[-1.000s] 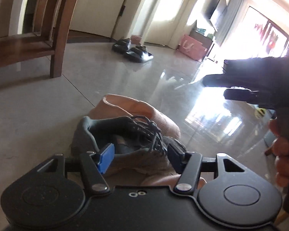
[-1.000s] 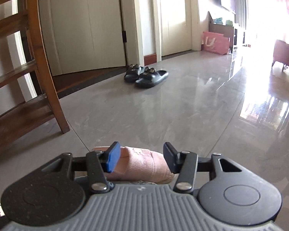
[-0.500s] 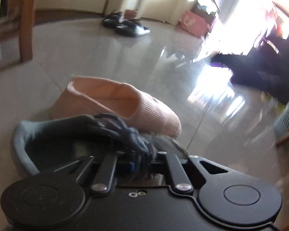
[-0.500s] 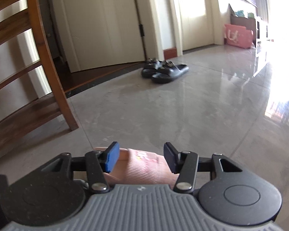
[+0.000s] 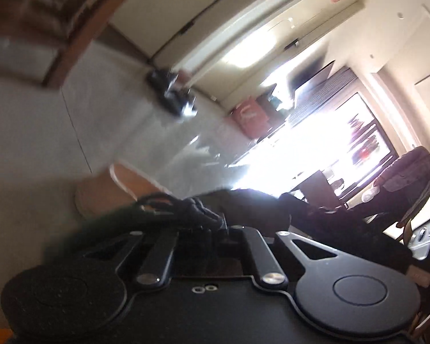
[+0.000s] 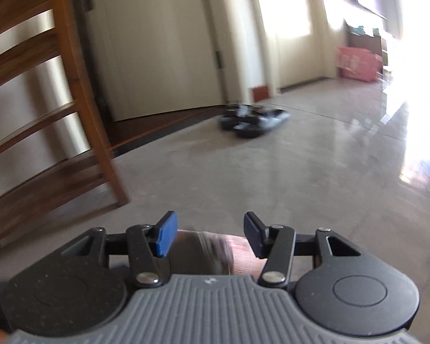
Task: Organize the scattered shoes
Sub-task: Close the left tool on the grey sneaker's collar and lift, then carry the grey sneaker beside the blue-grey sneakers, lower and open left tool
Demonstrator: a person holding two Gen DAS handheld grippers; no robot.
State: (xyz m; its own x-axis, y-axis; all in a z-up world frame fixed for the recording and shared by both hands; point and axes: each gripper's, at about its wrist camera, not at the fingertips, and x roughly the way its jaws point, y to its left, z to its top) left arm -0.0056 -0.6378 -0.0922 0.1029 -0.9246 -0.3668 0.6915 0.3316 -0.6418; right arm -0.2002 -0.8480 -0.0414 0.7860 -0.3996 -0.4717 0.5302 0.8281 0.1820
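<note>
The jaws of the left gripper (image 5: 206, 229) are standing fully closed, pinching the dark laces and tongue of the grey sneaker (image 5: 169, 209), which is sitting right at the fingertips, at about 12 o'clock from the tool body. The picture is tilted and smeared with blur. Just beyond the sneaker, toward 11 o'clock, the pink slipper (image 5: 120, 189) is lying on the floor (image 5: 37, 132), touching or overlapping the sneaker's far edge; which, I cannot tell.

The jaws of the right gripper (image 6: 209, 235) are standing partly apart with the blue pads (image 6: 164, 238) showing, and the pink slipper (image 6: 240, 255) is lying between them, close to the right finger. Whether the pads are pressing on it is not clear; a blurred dark shape is filling the left half of the gap.

Further out, at 1 o'clock in the right wrist view, a pair of black sandals (image 6: 252, 120) is sitting side by side on the floor near a closed door (image 6: 157, 43). A wooden chair (image 6: 57, 109) is standing at 10 o'clock. A pink bag (image 6: 358, 63) is resting against the far wall at 2 o'clock. In the left wrist view a person (image 5: 407, 177) is standing at 3 o'clock by the bright window.
</note>
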